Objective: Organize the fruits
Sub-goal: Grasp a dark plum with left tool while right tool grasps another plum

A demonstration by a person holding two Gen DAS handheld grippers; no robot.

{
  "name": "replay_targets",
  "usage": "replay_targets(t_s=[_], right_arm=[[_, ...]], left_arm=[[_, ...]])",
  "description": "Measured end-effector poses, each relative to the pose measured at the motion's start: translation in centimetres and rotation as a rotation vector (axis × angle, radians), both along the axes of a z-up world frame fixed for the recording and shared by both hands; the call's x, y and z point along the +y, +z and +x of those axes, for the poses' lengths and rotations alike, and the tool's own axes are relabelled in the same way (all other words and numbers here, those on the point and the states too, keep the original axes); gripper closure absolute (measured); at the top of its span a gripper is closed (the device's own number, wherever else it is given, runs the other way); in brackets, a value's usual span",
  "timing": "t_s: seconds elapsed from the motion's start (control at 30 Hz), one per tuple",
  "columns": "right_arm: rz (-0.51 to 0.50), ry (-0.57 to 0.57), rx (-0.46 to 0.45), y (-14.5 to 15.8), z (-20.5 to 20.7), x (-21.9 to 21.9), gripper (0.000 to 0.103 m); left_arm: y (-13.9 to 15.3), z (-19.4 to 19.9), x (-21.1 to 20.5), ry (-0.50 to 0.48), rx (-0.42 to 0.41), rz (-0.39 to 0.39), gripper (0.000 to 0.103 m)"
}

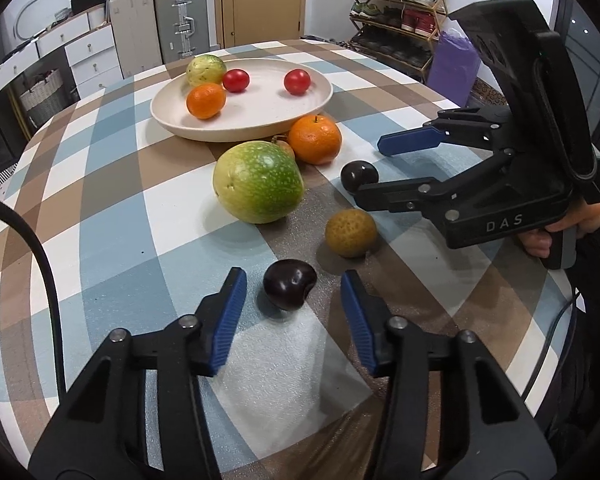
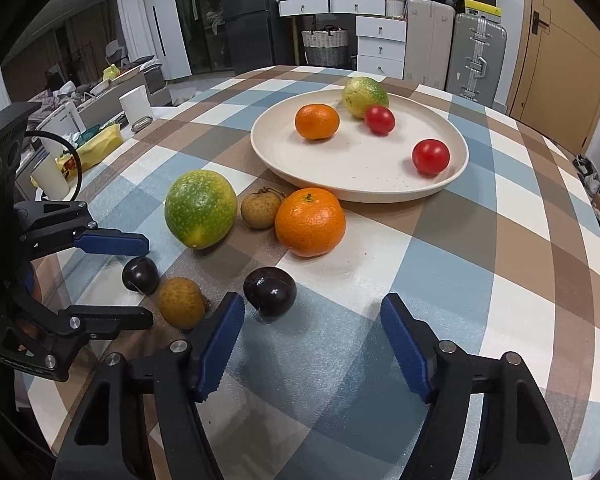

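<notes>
A round desk (image 2: 440,264) wears a checked cloth of blue, brown, grey and white squares. The wide shallow plate (image 2: 284,160) is cream with faint dark specks. In it lie a plain orange mandarin (image 2: 317,121), two glossy red tomatoes (image 2: 430,156), and a yellow-green speckled fruit (image 2: 364,96). On the cloth, the large oval fruit (image 2: 200,208) is green mottled with pale yellow spots, the bigger mandarin (image 2: 310,222) bright orange, two small round fruits (image 2: 181,302) tan and rough-dotted, two plums (image 2: 270,290) near-black purple. Both tools are black, their fingers (image 2: 220,344) blue.

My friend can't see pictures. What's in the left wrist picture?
The left gripper is open around a dark plum on a checked table. Farther back, a cream plate holds four fruits.
</notes>
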State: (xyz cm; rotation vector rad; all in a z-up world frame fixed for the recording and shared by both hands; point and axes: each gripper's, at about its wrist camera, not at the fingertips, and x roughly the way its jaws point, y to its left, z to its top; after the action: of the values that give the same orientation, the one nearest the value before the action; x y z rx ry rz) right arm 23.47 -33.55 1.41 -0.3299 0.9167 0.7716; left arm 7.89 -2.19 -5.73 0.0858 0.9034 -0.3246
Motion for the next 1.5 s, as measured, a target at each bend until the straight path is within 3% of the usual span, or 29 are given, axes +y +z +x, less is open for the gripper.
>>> replay_targets(t_s=[0.1, 0.17, 0.27, 0.77, 0.93, 1.5], right_arm=[[0.002, 0.009, -0.001, 0.0, -0.2, 0.3, 0.035], [0.005, 0.013, -0.004, 0.1, -0.4, 0.4, 0.043], [0.008, 0.017, -0.003, 0.2, -0.5, 0.6, 0.048], [0.057, 0.035, 0.032, 0.3, -0.3, 0.6, 0.065], [0.054, 0.054, 0.028, 0.3, -0.8, 1.0, 0.075], [0.136, 0.01, -0.031, 2.5, -0.5, -0.4, 0.076]], left_arm=[[0.1, -0.1, 0.1, -0.004, 0.0, -0.012, 0.067], [0.1, -0.1, 0.2, -0.006, 0.002, -0.024, 0.075], [0.1, 0.0, 0.5, -0.002, 0.005, -0.04, 0.079], [1.5, -0.1, 1.5, 0.029, -0.052, -0.084, 0.08], [2.3, -0.2, 2.1, 0.07, -0.088, -0.093, 0.08], [5.8, -1.1, 3.9, 0.175, -0.229, -0.138, 0.08]])
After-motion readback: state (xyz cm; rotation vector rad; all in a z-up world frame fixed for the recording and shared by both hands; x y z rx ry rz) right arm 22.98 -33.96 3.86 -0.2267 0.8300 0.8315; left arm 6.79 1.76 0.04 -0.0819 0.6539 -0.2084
